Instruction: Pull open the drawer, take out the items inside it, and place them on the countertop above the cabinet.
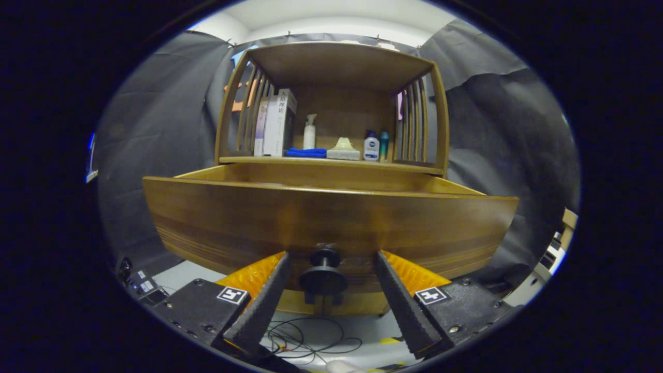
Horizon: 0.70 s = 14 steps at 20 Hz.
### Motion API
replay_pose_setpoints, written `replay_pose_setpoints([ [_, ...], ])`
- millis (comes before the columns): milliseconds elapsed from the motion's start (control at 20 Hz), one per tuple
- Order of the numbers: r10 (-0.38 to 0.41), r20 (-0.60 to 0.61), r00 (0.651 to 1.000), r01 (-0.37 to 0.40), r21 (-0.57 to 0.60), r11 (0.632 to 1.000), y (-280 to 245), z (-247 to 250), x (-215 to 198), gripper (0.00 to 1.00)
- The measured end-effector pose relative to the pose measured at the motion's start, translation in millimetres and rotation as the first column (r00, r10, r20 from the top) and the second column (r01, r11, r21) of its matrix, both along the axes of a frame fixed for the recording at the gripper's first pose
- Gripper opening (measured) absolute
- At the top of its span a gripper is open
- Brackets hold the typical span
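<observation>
Cabinet [331, 67]: wooden unit with slatted sides, standing against the booth's dark cloth wall.
Countertop [311, 160]: the open shelf above the drawer; it carries boxes [277, 123], a white pump bottle [309, 132], a blue cloth [305, 153], a pale sponge-like block [343, 150] and two small bottles [376, 146]. Free room seems scarce (best at the front edge).
Drawer [331, 217]: pulled out toward the gripper, its wide front panel running crosswise to the fingers. The inside lies beyond and above the panel's top rim; from this low angle its contents are hidden.
Knob [323, 277]: dark, round, at the panel's lower middle, sitting between the two fingers and apart from both.
Gripper [330, 258]: fingers spread wide, gripping nothing, tips close to the panel on either side of the knob.
Key relation: the items lie ahead and higher than the tool, behind the panel, so the next move likely calls for rising over the rim and reaching down in.
Floor: loose cables [305, 339] below the fingers.
</observation>
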<state>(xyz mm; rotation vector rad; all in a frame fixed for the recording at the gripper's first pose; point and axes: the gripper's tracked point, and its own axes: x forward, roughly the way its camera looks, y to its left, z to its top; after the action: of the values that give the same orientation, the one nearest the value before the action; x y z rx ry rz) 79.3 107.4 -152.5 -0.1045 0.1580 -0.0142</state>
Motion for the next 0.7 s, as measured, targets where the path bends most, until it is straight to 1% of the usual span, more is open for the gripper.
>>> replay_pose_setpoints([
  [400, -0.009, 0.005, 1.0, 0.009, 0.009, 1.0, 3, 0, 1, 1.0],
  [700, 0.021, -0.001, 1.0, -0.021, 0.031, 0.999, 4, 4, 13, 1.0],
])
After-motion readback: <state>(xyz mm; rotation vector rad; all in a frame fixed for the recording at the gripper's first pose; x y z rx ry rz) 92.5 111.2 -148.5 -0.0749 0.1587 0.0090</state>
